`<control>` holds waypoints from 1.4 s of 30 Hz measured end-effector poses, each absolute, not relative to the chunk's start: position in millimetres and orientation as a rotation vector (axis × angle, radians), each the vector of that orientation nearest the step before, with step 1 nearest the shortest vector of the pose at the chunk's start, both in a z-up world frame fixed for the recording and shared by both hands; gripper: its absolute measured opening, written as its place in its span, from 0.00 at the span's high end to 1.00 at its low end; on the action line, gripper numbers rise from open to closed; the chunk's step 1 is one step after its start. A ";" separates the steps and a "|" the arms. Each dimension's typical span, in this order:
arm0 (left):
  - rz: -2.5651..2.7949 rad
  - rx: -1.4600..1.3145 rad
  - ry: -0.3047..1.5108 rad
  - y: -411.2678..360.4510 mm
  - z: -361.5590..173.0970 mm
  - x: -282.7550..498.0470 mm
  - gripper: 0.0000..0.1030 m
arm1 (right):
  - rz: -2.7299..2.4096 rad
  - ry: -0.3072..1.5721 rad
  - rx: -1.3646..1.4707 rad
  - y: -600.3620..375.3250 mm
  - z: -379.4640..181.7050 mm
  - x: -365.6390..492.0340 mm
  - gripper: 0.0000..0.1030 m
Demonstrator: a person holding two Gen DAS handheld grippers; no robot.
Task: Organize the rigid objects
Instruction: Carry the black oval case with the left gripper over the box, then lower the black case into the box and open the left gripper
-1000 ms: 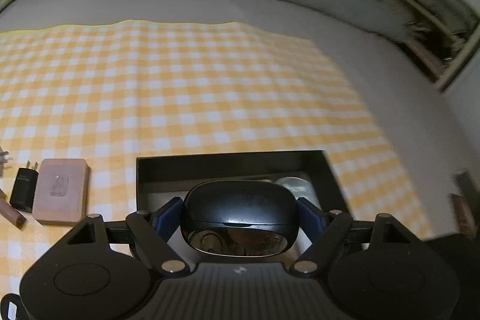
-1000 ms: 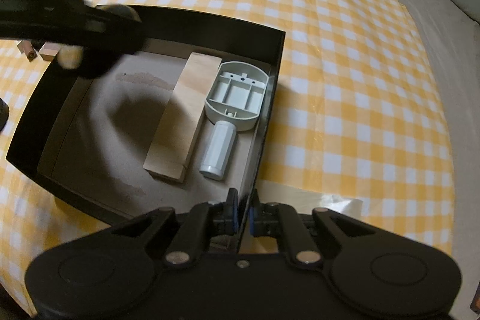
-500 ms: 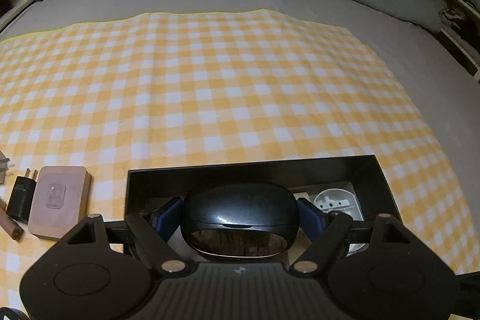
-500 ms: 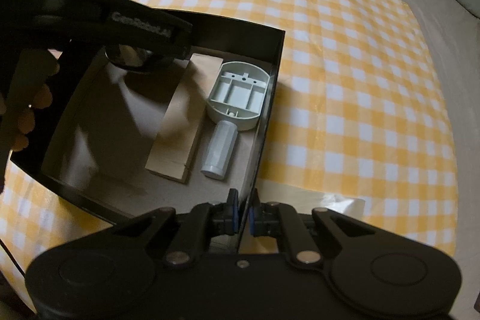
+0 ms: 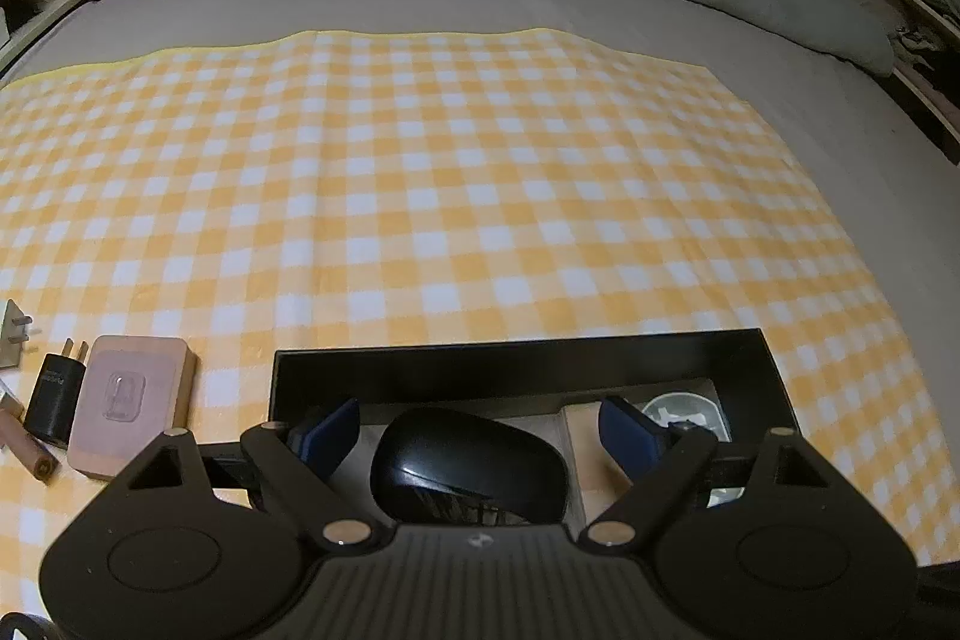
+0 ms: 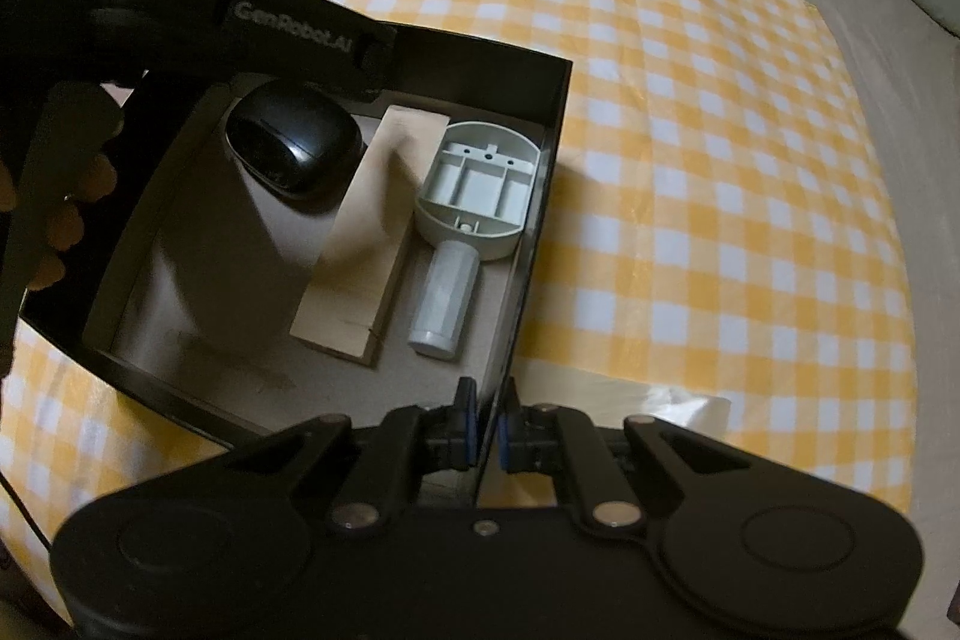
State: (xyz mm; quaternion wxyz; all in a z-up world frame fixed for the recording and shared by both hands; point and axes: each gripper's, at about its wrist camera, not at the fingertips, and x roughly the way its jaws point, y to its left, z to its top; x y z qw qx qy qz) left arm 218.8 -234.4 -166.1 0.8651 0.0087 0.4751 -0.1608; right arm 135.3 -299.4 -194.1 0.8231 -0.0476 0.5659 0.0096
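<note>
Fingers (image 5: 327, 436) of the left gripper (image 5: 480, 436) are spreading, blue pads clear of the black case (image 5: 471, 469) lying between them on the box (image 5: 516, 364) floor, long axis across; right gripper (image 6: 487, 427) stays pinched on the near box wall.

"GenRobot.AI" (white) on left gripper (image 6: 360, 58)

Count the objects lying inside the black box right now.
4: a black mouse at the far left, a wooden block in the middle, a grey oval plastic part by the right wall, and a white cylinder just below it. The gripper overhead may hide more.
</note>
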 end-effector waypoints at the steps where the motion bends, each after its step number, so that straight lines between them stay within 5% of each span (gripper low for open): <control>1: -0.339 0.017 0.997 -232.8 -164.4 217.8 0.15 | 0.019 1.204 -0.102 -299.7 -194.1 135.3 0.93; 5: -0.362 0.008 1.021 -218.7 -154.8 210.5 0.16 | 0.021 1.204 -0.101 -299.6 -193.9 135.4 0.93; 7: -0.398 0.001 1.036 -214.9 -151.0 206.9 0.25 | 0.020 1.204 -0.102 -299.7 -193.8 135.6 0.93; 9: -0.456 0.013 1.042 -213.2 -146.7 200.9 0.49 | 0.019 1.204 -0.101 -299.8 -193.9 135.6 0.93; 13: -0.555 0.061 1.071 -214.4 -145.2 187.9 0.79 | 0.018 1.205 -0.101 -300.0 -194.0 135.4 0.93; 35: -0.597 0.138 1.077 -231.7 -160.3 197.1 0.77 | 0.021 1.207 -0.096 -299.1 -193.5 135.4 0.93; 42: -0.611 0.110 1.075 -222.2 -150.4 189.9 0.45 | 0.023 1.207 -0.097 -299.4 -193.6 135.5 0.93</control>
